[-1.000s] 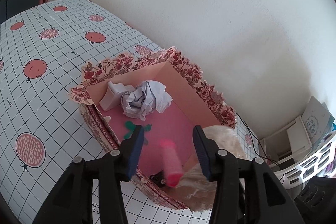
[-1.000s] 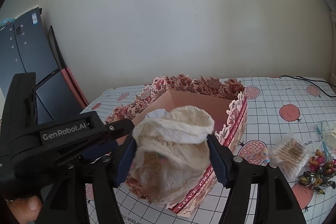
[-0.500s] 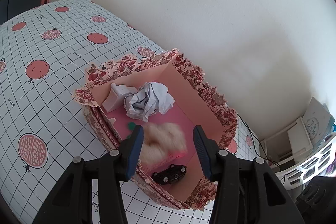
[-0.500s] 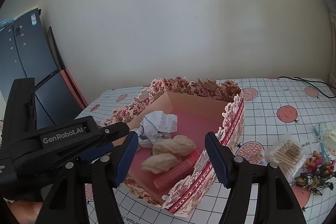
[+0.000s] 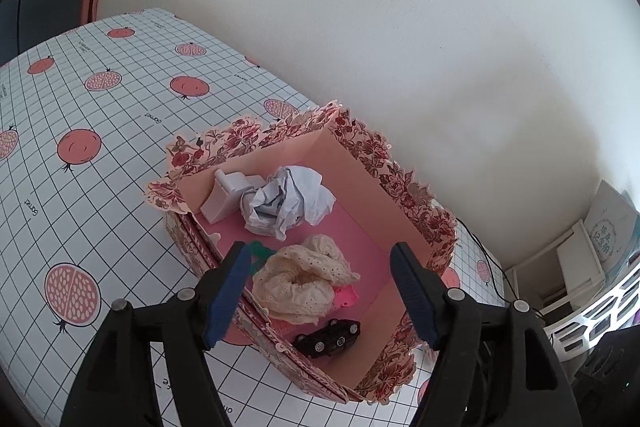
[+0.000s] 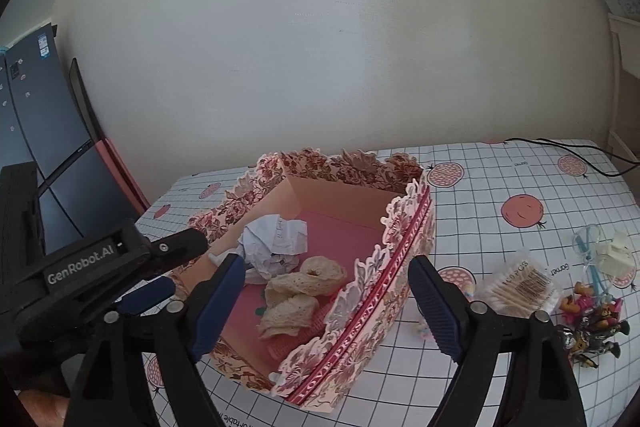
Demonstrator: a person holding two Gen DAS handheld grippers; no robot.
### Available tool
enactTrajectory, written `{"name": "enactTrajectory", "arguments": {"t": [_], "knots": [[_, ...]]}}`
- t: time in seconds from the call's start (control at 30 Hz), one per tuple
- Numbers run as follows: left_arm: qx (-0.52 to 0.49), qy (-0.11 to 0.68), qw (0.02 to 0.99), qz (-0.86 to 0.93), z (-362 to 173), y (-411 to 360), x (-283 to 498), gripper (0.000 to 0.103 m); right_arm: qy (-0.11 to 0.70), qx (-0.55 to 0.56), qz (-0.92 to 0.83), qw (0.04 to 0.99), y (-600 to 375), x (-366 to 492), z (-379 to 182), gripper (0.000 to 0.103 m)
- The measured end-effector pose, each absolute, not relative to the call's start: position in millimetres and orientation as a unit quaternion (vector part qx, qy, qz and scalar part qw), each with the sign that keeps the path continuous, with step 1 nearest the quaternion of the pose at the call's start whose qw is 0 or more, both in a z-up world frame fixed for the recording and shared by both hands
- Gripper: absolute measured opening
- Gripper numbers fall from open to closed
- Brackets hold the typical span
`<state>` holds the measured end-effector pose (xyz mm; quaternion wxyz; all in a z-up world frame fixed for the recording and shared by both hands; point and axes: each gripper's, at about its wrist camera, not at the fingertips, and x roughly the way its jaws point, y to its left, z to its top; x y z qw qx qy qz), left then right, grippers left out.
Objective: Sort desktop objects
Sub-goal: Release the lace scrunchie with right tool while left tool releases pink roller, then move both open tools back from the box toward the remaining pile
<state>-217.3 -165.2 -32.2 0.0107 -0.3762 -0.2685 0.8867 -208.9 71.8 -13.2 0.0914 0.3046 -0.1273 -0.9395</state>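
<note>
Lace scrunchie [image 5: 304,277] now lying loose on pink floor of floral box [image 5: 404,183], partly over pink hair roller [image 5: 347,297], between crumpled paper [image 5: 286,201] and black toy car [image 5: 330,337]. A second ago: cream lace bunched between right jaws, pink roller between left jaws, both above box. Now both dropped inside, so two more items sorted. Left gripper [image 5: 320,291] and right gripper [image 6: 326,301] both with jaws just opened further, wide, nothing between pads. Both hovering above near edge of box, tilted downward toward its interior, barely shifted since release; left gripper body visible at left edge of right wrist view. White plug-like block [image 5: 224,195] at far corner of box, small green piece [image 5: 258,253] beside scrunchie. Remaining on tablecloth [image 6: 520,187], well apart from box on right side: cotton swab pack [image 6: 520,285], blue scissors [image 6: 588,247], cluster of small toy figures [image 6: 592,323]. Likely next: right hand over to that pile. Swab pack crinkly and soft, probably needs wide grip across its middle.
</note>
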Motion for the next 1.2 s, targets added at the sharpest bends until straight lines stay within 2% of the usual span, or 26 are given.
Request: {"name": "enactTrajectory", "arguments": {"t": [0.17,0.27,0.4,0.5,0.8,0.87,1.2], "knots": [[-0.379,-0.26,0.003,0.888,-31.8,-162.2,-218.7,0.075,-0.129,0.307,-0.94,0.076,78.5,-209.0,-12.4,0.103],[-0.382,-0.252,-0.02,0.889,-32.4,-162.2,-218.8,0.085,-0.129,0.305,-0.941,0.072,82.9,-208.4,-10.1,0.103],[-0.381,-0.254,-0.028,0.889,-32.6,-163.9,-217.9,0.086,-0.135,0.309,-0.939,0.071,89.5,-208.2,-8.8,0.103],[-0.378,-0.249,-0.038,0.891,-32.3,-163.6,-217.0,0.094,-0.134,0.313,-0.938,0.069,93.2,-208.4,-8.3,0.103],[-0.376,-0.227,-0.061,0.896,-31.7,-156.7,-217.3,0.096,-0.138,0.319,-0.935,0.065,103.8,-207.6,-4.3,0.103],[-0.374,-0.221,-0.07,0.898,-31.1,-153.8,-216.8,0.103,-0.14,0.323,-0.934,0.064,106.8,-207.5,-4.2,0.103],[-0.37,-0.206,-0.092,0.901,-26.9,-139.0,-215.5,0.103,-0.148,0.334,-0.93,0.051,124.6,-204.9,-1.3,0.103]]}}
